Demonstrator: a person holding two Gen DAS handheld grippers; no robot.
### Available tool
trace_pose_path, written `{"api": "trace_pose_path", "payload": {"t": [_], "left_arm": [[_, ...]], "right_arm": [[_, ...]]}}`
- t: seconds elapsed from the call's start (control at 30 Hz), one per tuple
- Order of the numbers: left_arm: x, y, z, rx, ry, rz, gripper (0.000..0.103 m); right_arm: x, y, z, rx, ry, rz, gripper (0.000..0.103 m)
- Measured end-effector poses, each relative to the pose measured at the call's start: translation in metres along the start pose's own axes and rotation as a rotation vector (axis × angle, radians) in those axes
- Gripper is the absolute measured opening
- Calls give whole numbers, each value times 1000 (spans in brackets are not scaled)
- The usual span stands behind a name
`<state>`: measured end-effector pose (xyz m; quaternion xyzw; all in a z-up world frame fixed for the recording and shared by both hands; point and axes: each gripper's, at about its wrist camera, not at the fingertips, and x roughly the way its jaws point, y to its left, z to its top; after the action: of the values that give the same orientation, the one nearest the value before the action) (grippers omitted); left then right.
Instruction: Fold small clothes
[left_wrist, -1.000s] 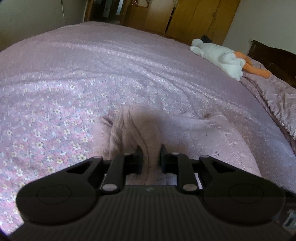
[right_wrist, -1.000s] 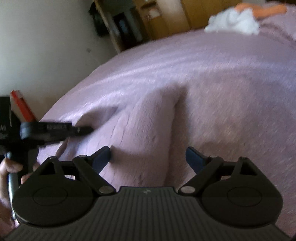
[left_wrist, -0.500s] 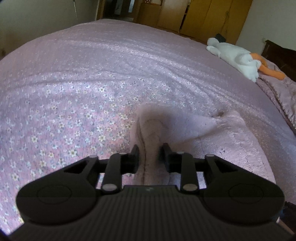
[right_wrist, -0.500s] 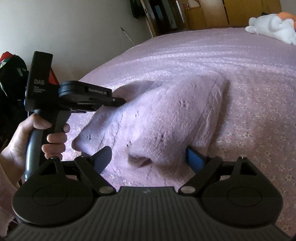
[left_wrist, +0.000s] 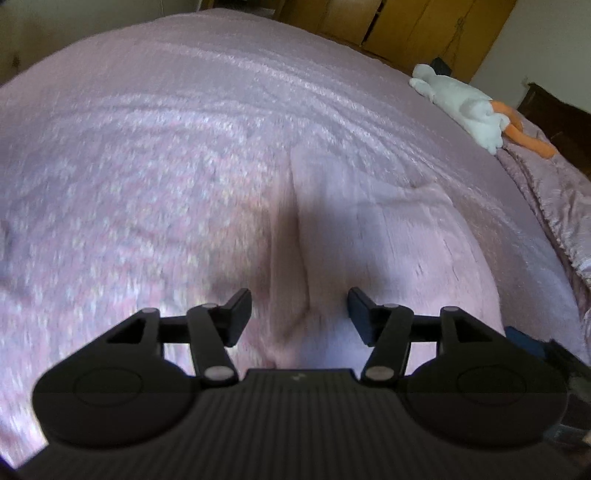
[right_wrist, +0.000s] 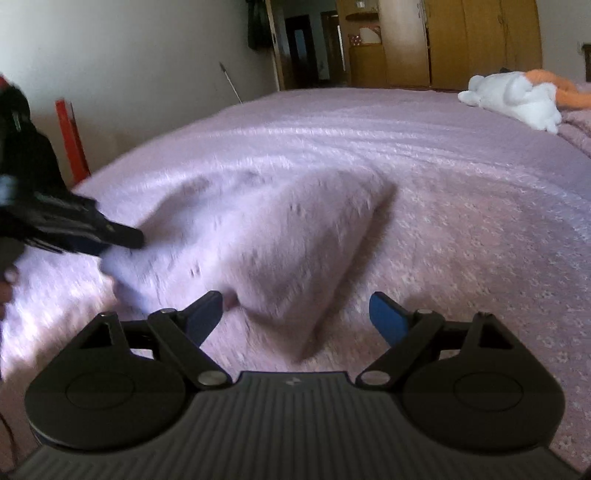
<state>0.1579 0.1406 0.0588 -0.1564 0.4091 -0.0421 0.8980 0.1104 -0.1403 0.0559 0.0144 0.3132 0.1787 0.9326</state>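
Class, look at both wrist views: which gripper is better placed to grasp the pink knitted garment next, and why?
Left, probably. The left gripper is open with the pink knitted garment's ridge between its fingers; the right gripper, also open, faces only a corner.

- The left claw (left_wrist: 299, 314), clamped on the sweater (left_wrist: 369, 236) half a second ago, now stands spread.
- The sweater fold lies slack between its fingers.

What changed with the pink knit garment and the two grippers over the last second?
The left gripper opened its fingers and let go of the pink garment, which now lies slumped on the bedspread. The right gripper stayed open throughout, holding nothing. The white plush toy stayed where it was at the far side of the bed.
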Motion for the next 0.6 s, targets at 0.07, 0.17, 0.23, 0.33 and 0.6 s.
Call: {"api": "trace_pose_path", "payload": {"t": [0.07,0.17,0.23,0.33,0.6], "left_arm": [[-4,1,-8,-17,8,-12,59],[-4,-1,-18,-31,-2,-15,59],[-2,-4,-22,-33,-18,-40,58],[4,-12,-26,-2,-31,-6,25],[-2,5,-33,-31,-5,35,29]], "right_arm": [[-2,6,-8,-28,-7,-15,87],[-1,17,-15,-71,-27,-25,73],[3,25,-18,-109,-23,-35,51],[14,33,-19,-149,-7,-104,17],[7,18,-26,-180,65,-163,14]]}}
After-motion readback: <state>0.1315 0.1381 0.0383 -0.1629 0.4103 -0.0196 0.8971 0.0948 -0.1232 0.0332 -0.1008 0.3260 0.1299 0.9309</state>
